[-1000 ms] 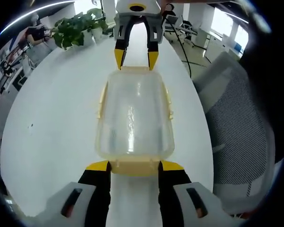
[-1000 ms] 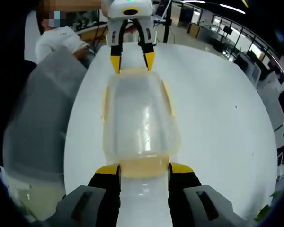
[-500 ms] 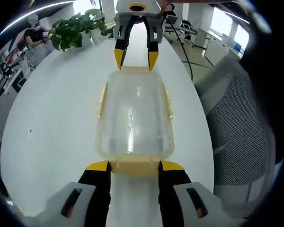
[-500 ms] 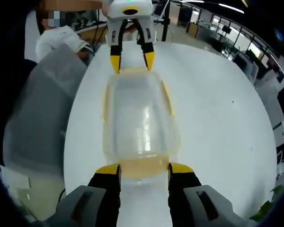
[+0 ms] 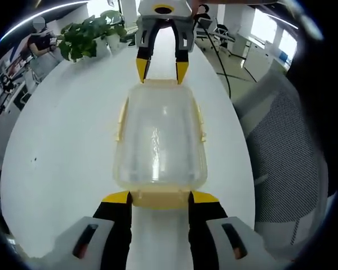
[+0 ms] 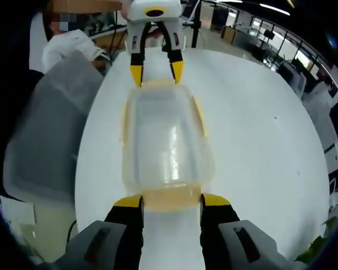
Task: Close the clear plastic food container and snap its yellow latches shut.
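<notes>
fingers of the left gripper [image 5: 160, 197] stand spread wide on either side of the near end latch [image 5: 160, 199] of the clear plastic food container [image 5: 160, 140], yellow tips level with the latch's two ends and close against them; whether they touch it cannot be told. fingers of the right gripper [image 6: 172, 201] are spread the same way about the opposite end latch [image 6: 172, 198], pinching nothing. each gripper also appears beyond the container's far end in the other's view, its tips flanking the far latch.

the container lies lengthwise between the two pairs of fingers on the white table [image 5: 62, 124], its lid seated on top and a yellow side latch [image 5: 201, 121] along the long edge to the right of the left gripper's fingers, another along the opposite edge. whether any latch is already snapped home cannot be read from here.

the risk, by this reading: both grippers bear on opposite ends of a light, smooth box with nothing gripped. if one pushes harder or earlier than the other, the container may slide toward the weaker side or skew on the slick table, and the latch would fold only partway. fingers this far apart could also straddle the latch and press past it. a lid not fully seated may pop up at one end when the other is forced down.
</notes>
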The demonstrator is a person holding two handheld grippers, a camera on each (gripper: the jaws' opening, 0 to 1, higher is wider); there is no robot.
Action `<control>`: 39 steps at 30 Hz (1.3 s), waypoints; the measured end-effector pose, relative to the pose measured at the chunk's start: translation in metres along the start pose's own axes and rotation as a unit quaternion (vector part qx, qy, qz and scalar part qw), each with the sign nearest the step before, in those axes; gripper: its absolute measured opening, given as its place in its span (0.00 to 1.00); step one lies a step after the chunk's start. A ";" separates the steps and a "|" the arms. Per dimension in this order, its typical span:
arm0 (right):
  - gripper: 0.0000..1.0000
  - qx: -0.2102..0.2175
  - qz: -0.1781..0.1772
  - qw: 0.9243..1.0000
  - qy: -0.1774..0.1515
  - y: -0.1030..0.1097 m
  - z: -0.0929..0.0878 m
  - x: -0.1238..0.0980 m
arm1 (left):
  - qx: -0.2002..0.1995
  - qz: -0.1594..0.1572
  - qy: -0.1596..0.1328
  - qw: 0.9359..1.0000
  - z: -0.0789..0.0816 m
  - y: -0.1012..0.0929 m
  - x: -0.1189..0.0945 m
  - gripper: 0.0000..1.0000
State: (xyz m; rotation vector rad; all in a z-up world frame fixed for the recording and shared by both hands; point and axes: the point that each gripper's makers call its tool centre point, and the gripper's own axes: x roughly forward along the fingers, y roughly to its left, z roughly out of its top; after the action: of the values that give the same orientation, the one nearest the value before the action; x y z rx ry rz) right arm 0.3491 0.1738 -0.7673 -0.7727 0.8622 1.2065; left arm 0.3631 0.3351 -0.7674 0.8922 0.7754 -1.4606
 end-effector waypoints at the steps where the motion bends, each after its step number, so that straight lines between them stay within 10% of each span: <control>1: 0.38 0.000 0.000 1.000 0.000 0.000 -0.001 0.000 | 0.000 0.000 0.000 1.000 0.001 0.000 0.000 0.38; 39: 0.38 0.009 0.003 1.000 0.005 -0.001 -0.023 -0.007 | -0.006 -0.011 0.004 1.000 0.018 -0.003 0.016 0.38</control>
State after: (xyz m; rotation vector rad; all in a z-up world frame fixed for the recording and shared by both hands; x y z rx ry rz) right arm 0.3454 0.1503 -0.7721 -0.7625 0.8824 1.2007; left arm 0.3586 0.3123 -0.7730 0.8830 0.8006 -1.4716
